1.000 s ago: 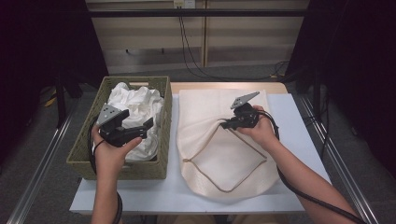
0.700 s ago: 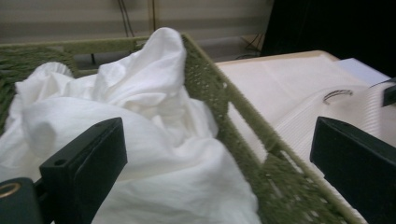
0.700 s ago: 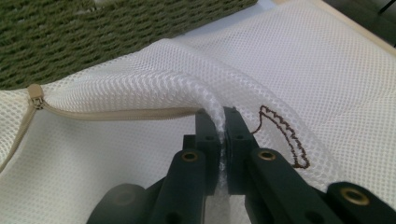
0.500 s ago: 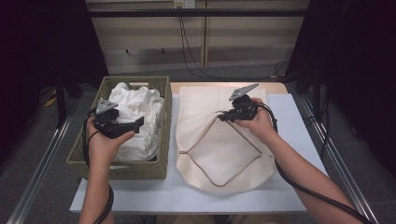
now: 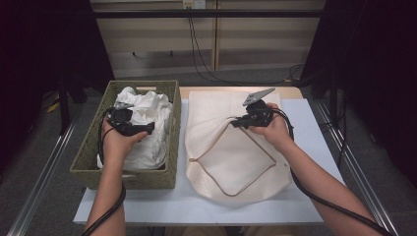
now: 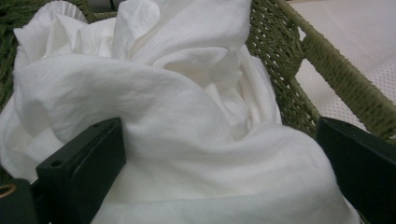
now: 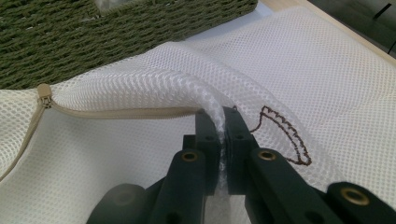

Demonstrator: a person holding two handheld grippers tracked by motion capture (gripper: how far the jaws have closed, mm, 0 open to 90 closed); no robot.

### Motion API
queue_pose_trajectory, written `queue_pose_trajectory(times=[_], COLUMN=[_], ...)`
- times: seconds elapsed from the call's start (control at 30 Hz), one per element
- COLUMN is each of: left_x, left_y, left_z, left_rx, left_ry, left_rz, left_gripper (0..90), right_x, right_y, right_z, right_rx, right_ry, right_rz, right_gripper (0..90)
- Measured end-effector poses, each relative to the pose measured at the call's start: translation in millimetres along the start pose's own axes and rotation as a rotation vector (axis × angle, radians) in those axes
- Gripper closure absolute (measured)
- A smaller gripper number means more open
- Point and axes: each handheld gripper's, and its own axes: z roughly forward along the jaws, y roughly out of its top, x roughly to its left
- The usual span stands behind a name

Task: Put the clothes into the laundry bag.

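The mesh bag [image 5: 236, 147] lies flat on the table [image 5: 314, 128], right of centre, with a tan zip [image 5: 231, 162] tracing a diamond-shaped outline across its top layer. The right gripper [image 5: 235, 121] sits at about 12 o'clock on that diamond, with its jaws pinched tight on a fold of the bag's upper layer. In the right gripper view the fold [image 7: 187, 88] rises from the bag [image 7: 327, 84] as a ridge and runs down between the closed jaws of the gripper [image 7: 222, 135]. The zip [image 7: 116, 113] meets the jaws from 9 o'clock, and its slider [image 7: 43, 93] lies further out that way. A small brown stitched mark [image 7: 285, 133] sits at 3 o'clock from the jaws.

At 9 o'clock from the bag, just beside it, stands a green woven basket [image 5: 93, 147] holding a heap of white cloth [image 5: 147, 132]. The left gripper [image 5: 147, 128] is over the cloth, near the middle of the basket, pointing toward 3 o'clock. In the left gripper view its jaws stand wide apart, one at 8 o'clock and one at 4 o'clock, with a rumpled mound of the cloth [image 6: 177, 140] bulging up between them. The cloth touches the inner face of the jaw at 8 o'clock, but the pads are not squeezing it. The basket [image 6: 336, 79] crosses the view at 2 o'clock, with the bag [image 6: 355, 28] beyond it.

A black cable [image 5: 339, 206] trails from the right gripper along the forearm toward 5 o'clock, and another [image 5: 105, 216] hangs by the left forearm.
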Motion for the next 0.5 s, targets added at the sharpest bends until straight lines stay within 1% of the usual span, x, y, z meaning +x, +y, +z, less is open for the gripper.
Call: queue_pose_trajectory(times=[0.07, 0.13, 0.17, 0.2, 0.23, 0.27, 0.33, 0.37, 0.4, 0.43, 0.5], left_x=[1.8, 2.3, 2.8, 2.8, 2.7, 3.3, 3.3, 2.5, 2.9, 3.5, 3.8], left_y=[-1.4, -2.5, -3.9, -3.9, -4.7, -5.5, -6.7, -7.7, -8.5, -9.2, -12.0], left_z=[6.7, 11.4, 16.9, 16.9, 19.9, 22.6, 26.4, 30.0, 32.0, 33.8, 40.9], left_rx=[0.005, 0.014, 0.017, 0.017, 0.037, 0.043, 0.048, 0.052, 0.058, 0.072, 0.066], left_ry=[-0.007, -0.001, -0.002, -0.002, 0.006, -0.003, 0.008, 0.007, 0.003, 0.015, 0.019], left_rz=[-0.017, -0.016, -0.025, -0.025, -0.018, -0.021, -0.028, -0.033, -0.024, -0.019, -0.032], left_gripper=[2.9, 2.5, 2.2, 1.7, 1.7, 1.4, 0.6, 0.1, 0.0, 0.1, 0.0], right_x=[0.9, 0.5, -0.2, -0.2, -0.2, -0.3, -1.0, -1.0, -1.8, -1.9, -1.4], right_y=[-0.2, -1.3, -2.4, -2.4, -2.5, -2.9, -3.5, -3.6, -3.5, -3.3, -2.9], right_z=[0.3, 0.8, 1.7, 1.7, 2.1, 2.4, 2.4, 2.4, 2.2, 2.0, 1.6], right_rx=[0.004, -0.003, -0.004, -0.004, 0.002, 0.004, 0.002, 0.002, -0.002, 0.0, 0.0], right_ry=[-0.009, -0.009, 0.0, 0.0, -0.007, -0.008, -0.002, -0.005, -0.008, -0.006, -0.011], right_rz=[0.001, 0.003, 0.005, 0.005, 0.007, 0.008, 0.008, 0.011, 0.008, 0.01, 0.005], right_gripper=[87.7, 87.7, 87.7, 87.7, 87.7, 87.7, 87.7, 87.7, 87.7, 87.7, 87.7])
